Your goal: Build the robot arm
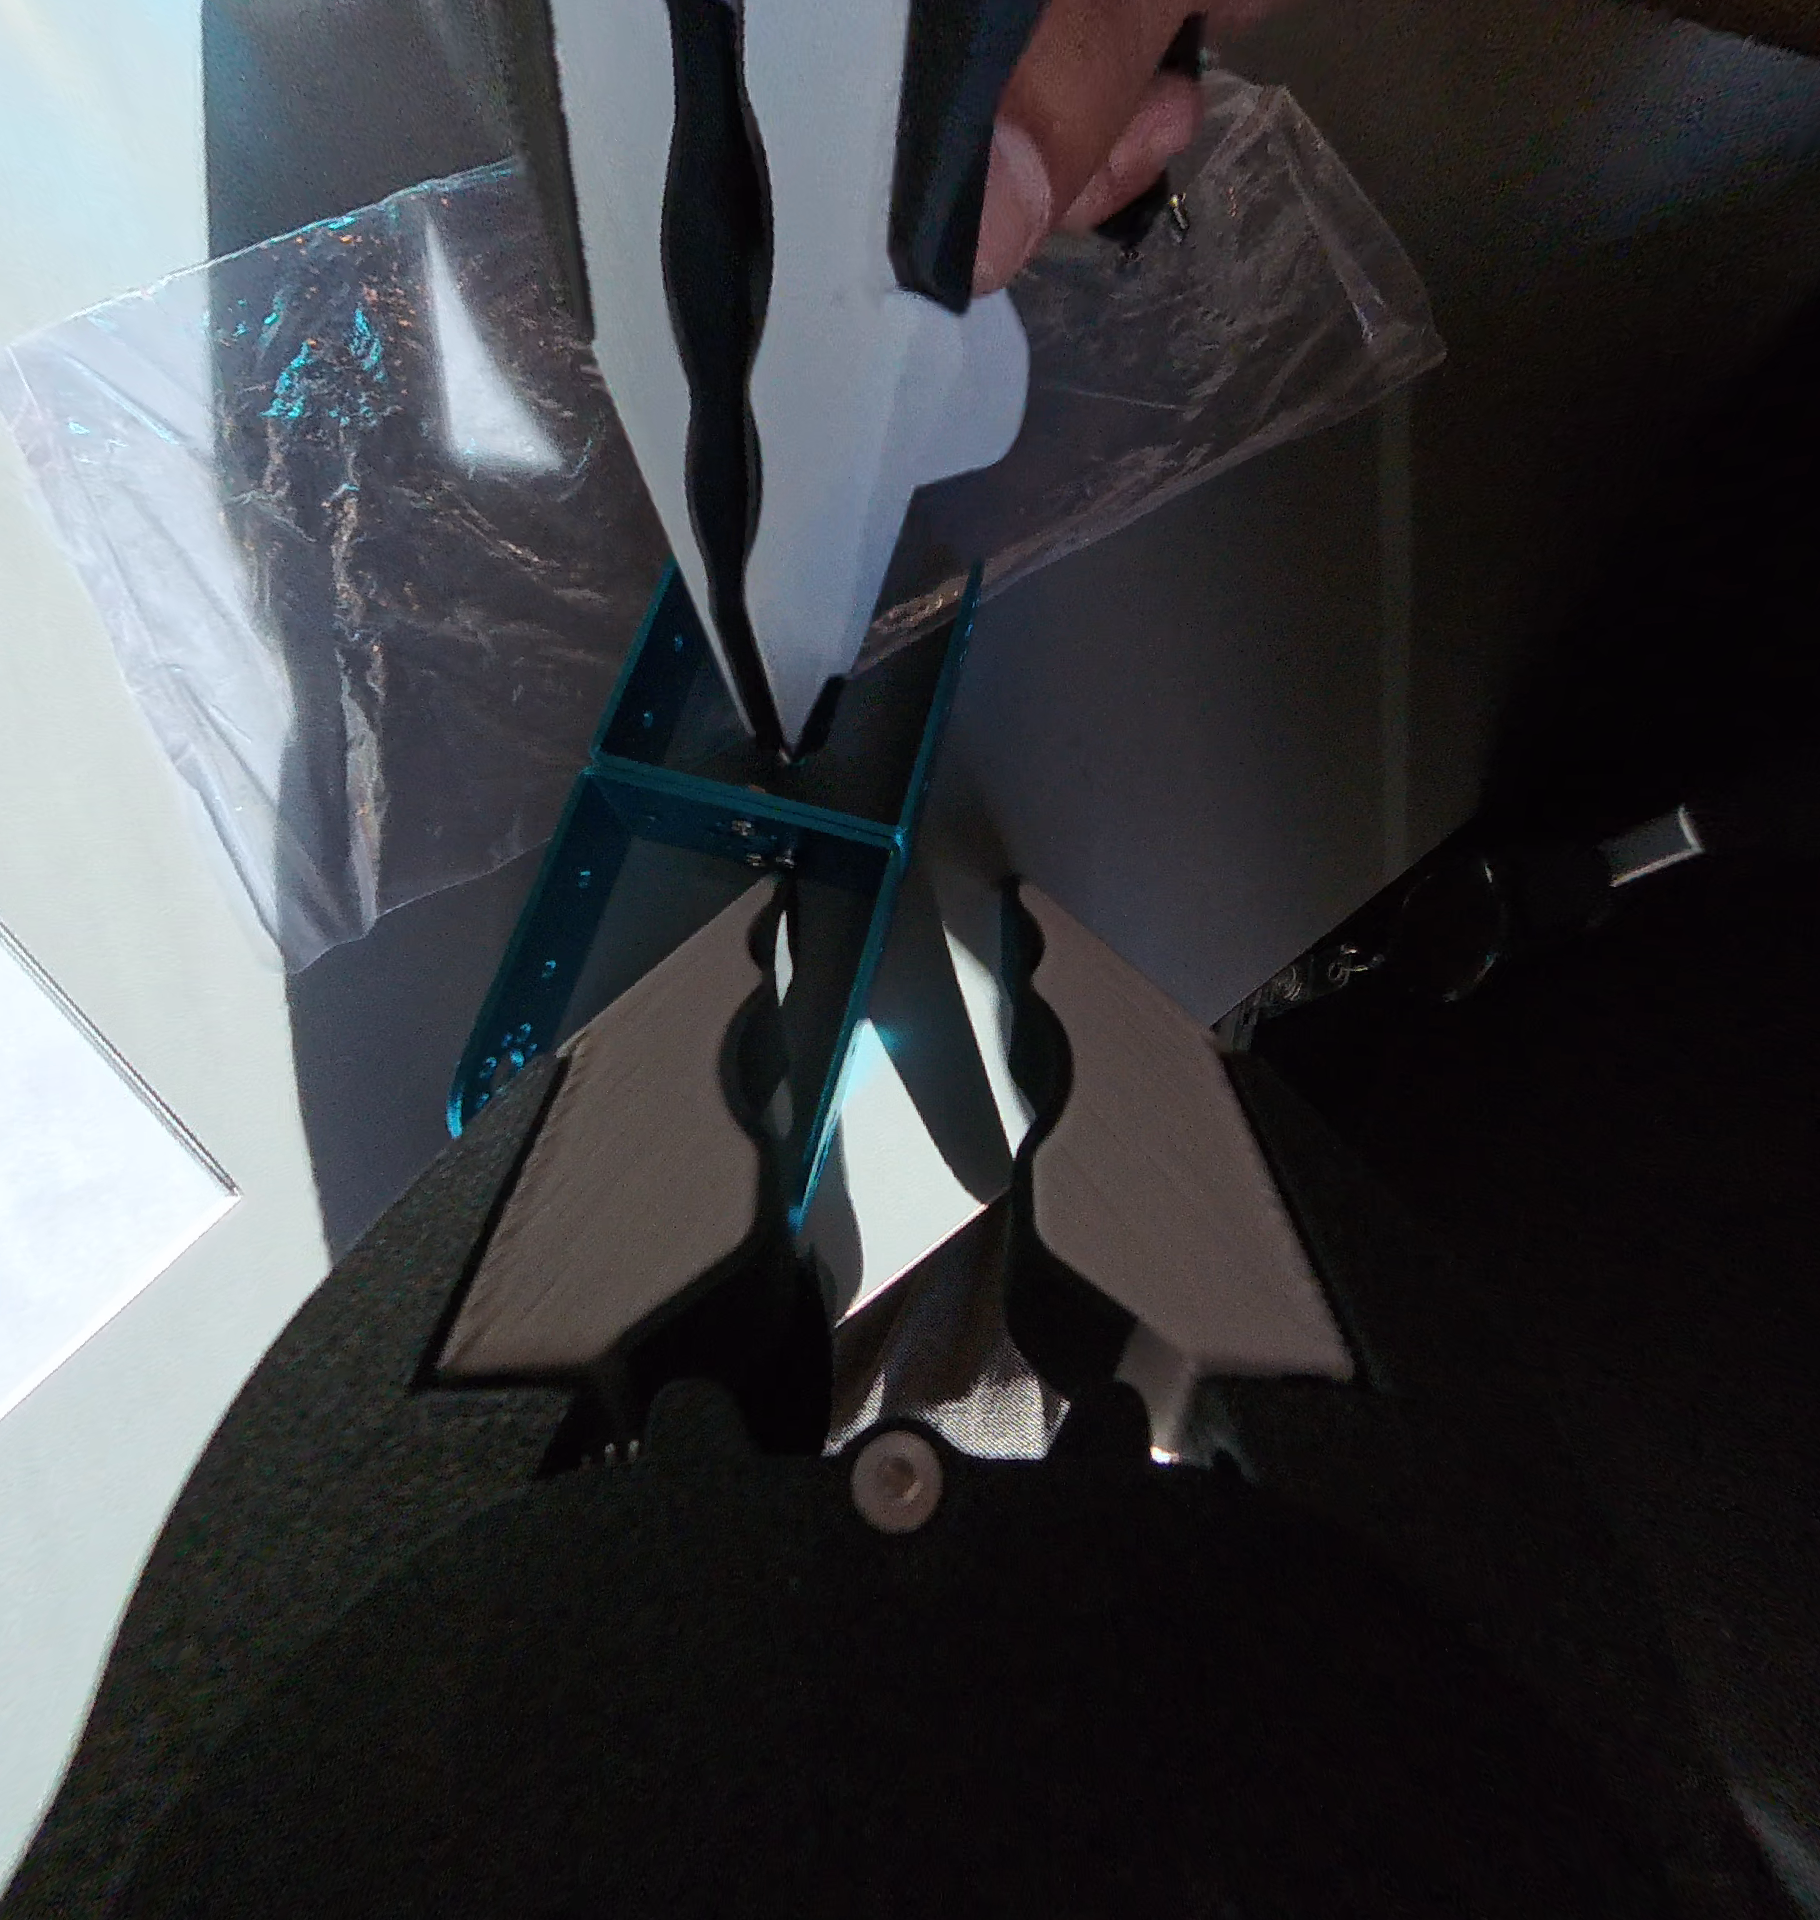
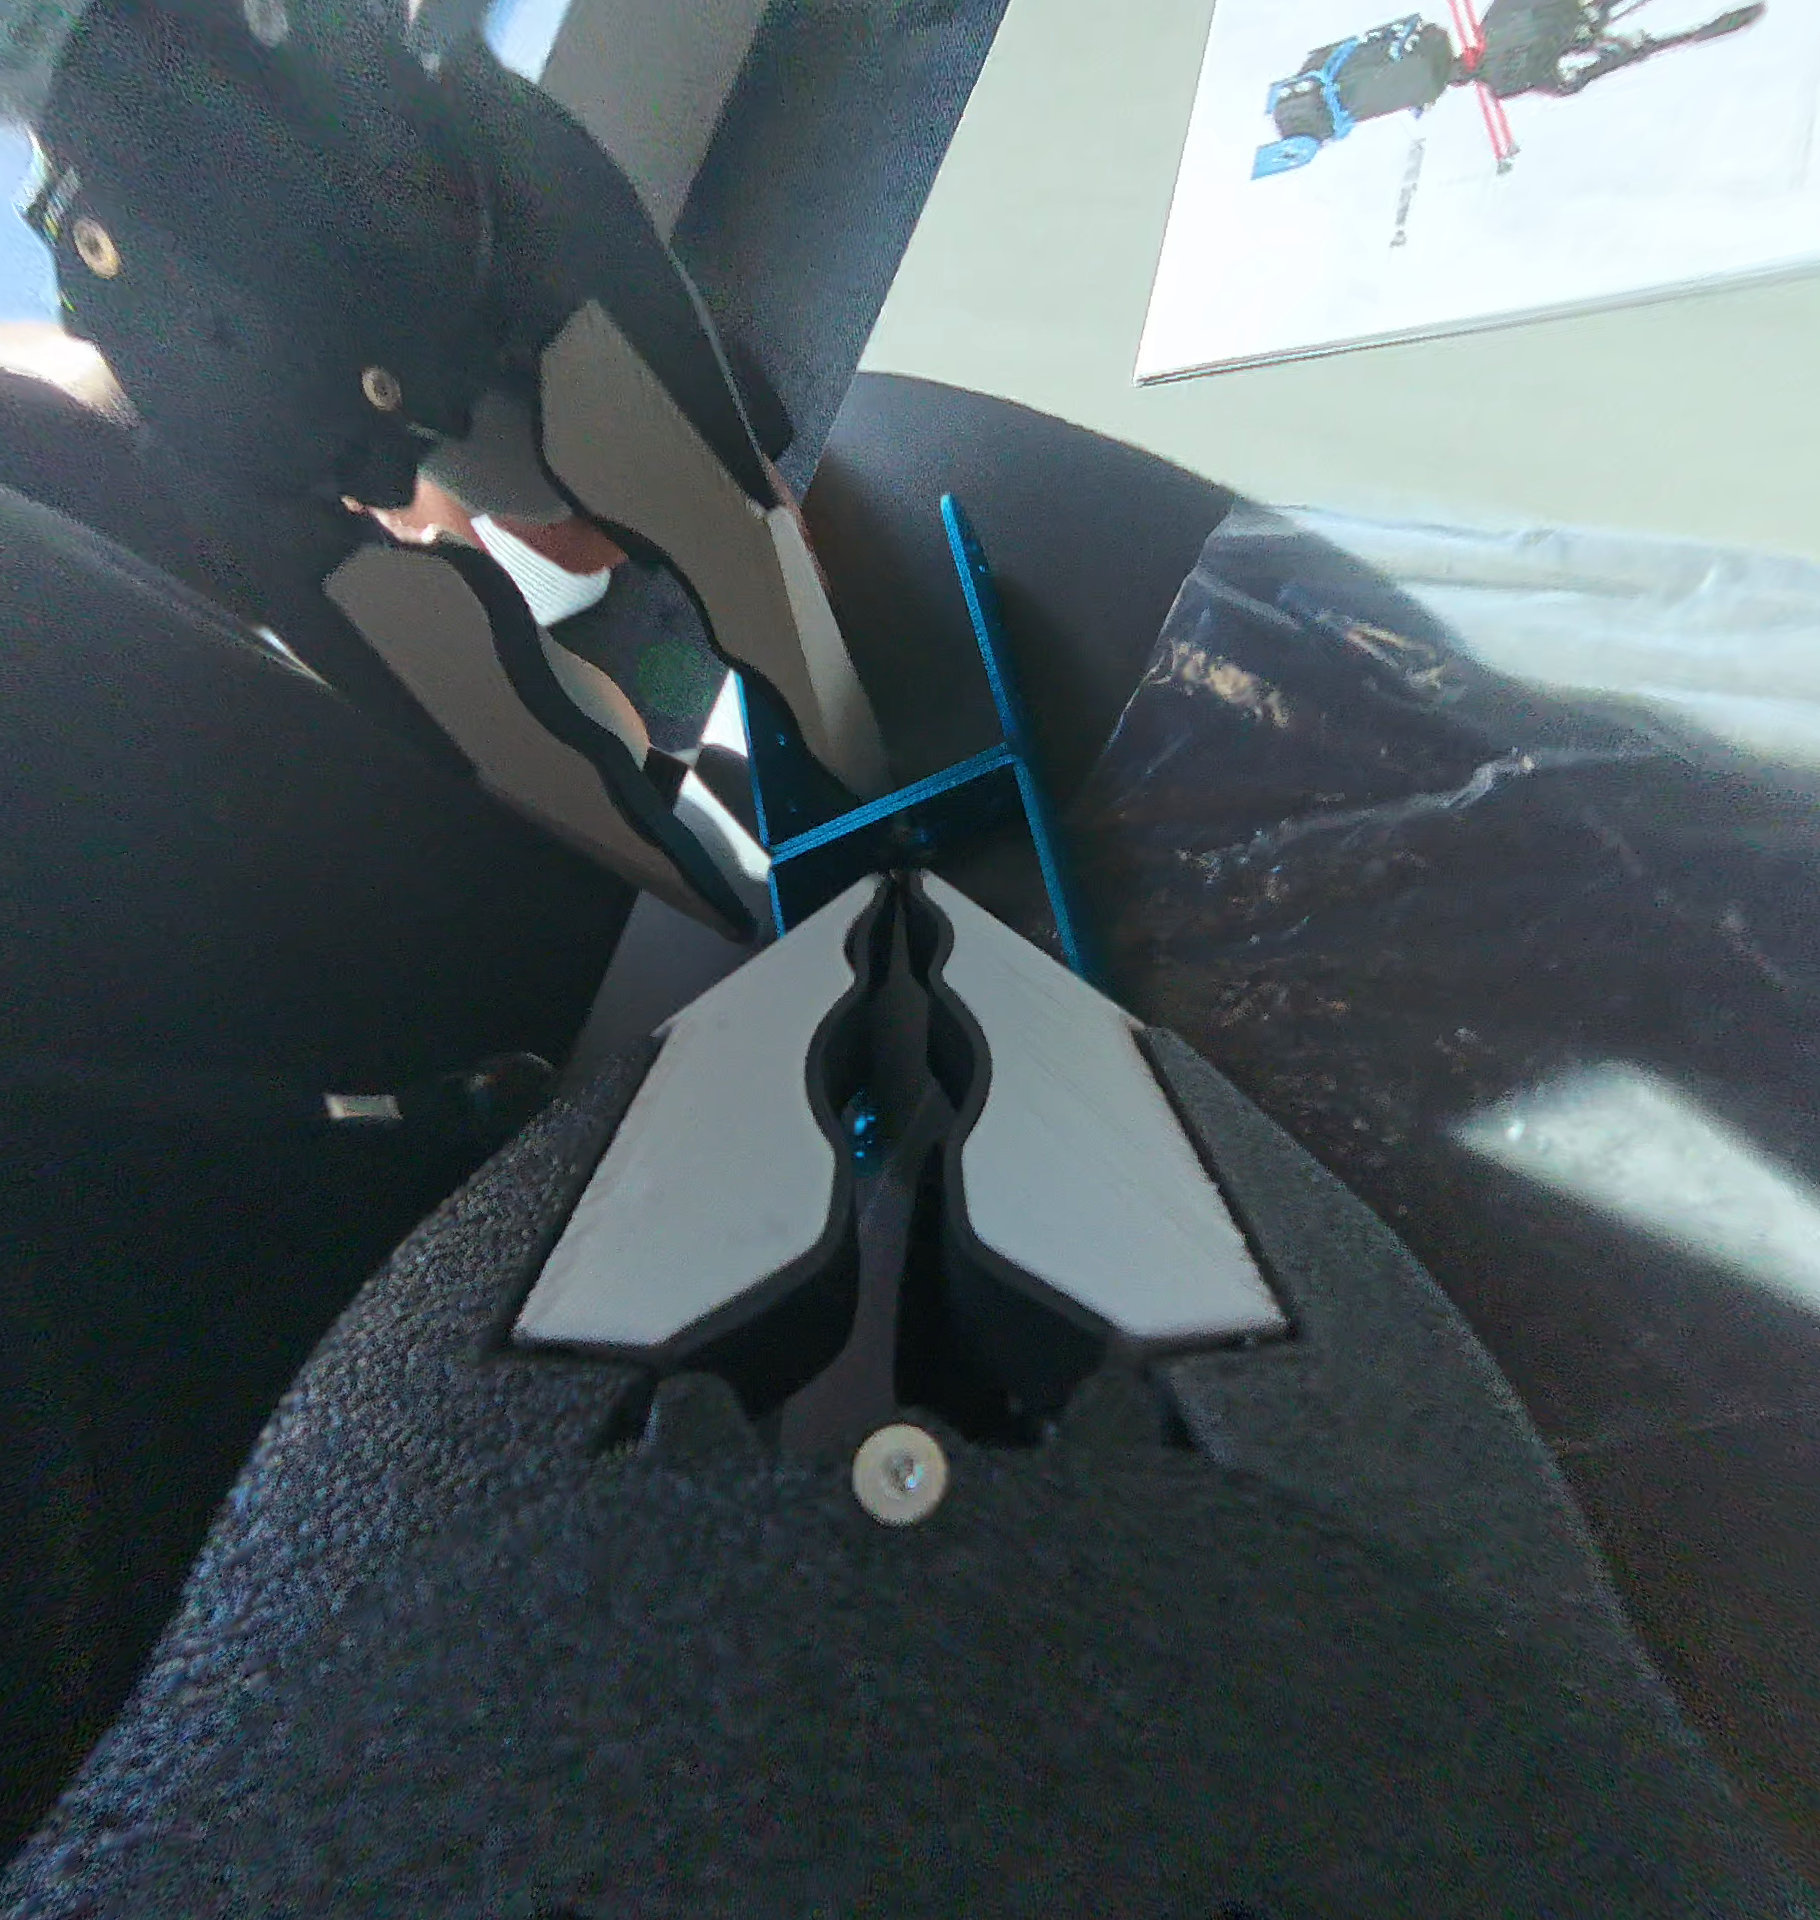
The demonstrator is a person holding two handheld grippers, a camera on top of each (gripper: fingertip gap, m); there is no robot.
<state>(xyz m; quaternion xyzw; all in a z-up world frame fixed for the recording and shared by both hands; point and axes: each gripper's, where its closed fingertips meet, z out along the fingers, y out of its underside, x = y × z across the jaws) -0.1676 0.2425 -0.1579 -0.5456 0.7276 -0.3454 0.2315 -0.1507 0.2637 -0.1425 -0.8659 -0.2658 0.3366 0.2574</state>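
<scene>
A teal H-shaped metal bracket (image 1: 594, 935) stands on a dark mat, with two small screws in its cross plate. My left gripper (image 1: 890, 894) is open. Its fingers straddle one side plate of the bracket with a gap on either side. My right gripper (image 1: 792, 743) comes in from the far side, held by a hand (image 1: 1093, 135). In the right wrist view the right gripper (image 2: 898, 883) is shut, tips together against the cross plate of the bracket (image 2: 999, 727). I cannot tell whether anything tiny is pinched. The left gripper (image 2: 797, 842) shows there at the upper left.
A crumpled clear plastic bag (image 1: 314, 571) lies left of the bracket, and also shows in the right wrist view (image 2: 1508, 779). A second clear bag (image 1: 1249, 343) with small hardware lies behind. A printed instruction sheet (image 1: 33, 1195) (image 2: 1508, 177) lies on the white table (image 1: 54, 312). My left and right fingertips are right by each other.
</scene>
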